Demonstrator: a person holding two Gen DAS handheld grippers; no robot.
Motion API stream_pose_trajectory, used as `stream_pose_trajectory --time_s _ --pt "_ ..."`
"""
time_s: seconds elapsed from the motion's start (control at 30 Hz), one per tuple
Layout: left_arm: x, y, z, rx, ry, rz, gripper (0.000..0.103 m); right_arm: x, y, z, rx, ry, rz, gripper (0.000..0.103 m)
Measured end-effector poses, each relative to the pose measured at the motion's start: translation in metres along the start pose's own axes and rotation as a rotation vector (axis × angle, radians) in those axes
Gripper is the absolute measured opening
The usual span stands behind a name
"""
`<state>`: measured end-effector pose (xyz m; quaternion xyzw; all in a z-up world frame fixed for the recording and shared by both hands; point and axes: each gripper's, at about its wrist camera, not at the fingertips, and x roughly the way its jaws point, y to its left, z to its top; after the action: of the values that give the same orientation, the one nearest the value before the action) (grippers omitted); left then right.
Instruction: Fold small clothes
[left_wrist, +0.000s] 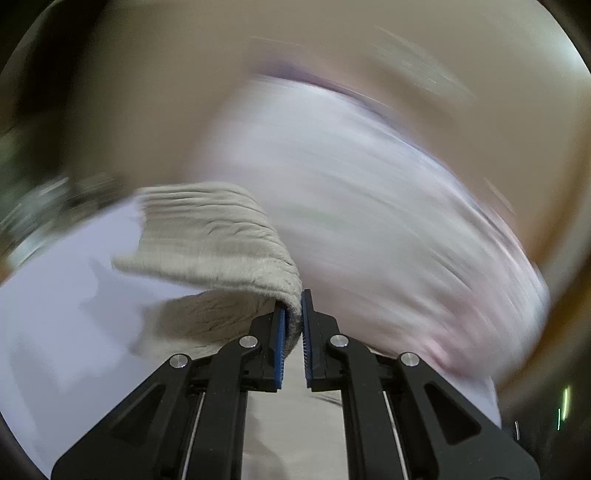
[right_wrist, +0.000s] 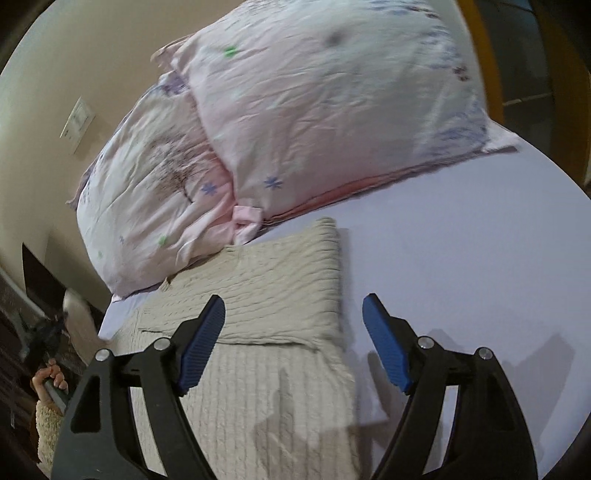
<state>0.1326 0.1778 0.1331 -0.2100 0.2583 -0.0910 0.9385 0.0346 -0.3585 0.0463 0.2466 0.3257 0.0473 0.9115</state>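
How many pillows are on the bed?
2. One pink flowery pillow lies at the head of the bed, overlapping a second pillow to its left. The beige knit sweater lies in front; others could be hidden.

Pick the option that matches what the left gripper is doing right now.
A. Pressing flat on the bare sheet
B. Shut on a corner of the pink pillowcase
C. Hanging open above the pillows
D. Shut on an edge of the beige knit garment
D: in the left wrist view, the left gripper has its blue-padded fingers closed on a lifted fold of the beige knit garment.
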Motion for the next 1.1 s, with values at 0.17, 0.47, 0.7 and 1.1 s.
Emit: stream_pose_trajectory --time_s 0.17,0.47,0.7,1.1 --pt "0.072 -0.169 -0.098 0.394 0.293 -0.219 0.012 0.003 -0.006 -0.012 -0.003 0.037 0.004 0.077" --pt "0.011 -0.115 -0.129 0.303 0.442 -0.253 0.034 -0.053 -0.028 -0.051 -0.073 0.123 0.151 0.082" --pt "-0.106 -0.014 -0.141 0.123 0.421 -0.299 0.068 -0.103 -0.044 -0.123 -0.074 0.324 0.386 0.082" --pt "-0.139 0.059 -0.252 -0.078 0.570 -0.314 0.072 -0.059 -0.083 -0.201 0.222 0.571 0.516 0.052"
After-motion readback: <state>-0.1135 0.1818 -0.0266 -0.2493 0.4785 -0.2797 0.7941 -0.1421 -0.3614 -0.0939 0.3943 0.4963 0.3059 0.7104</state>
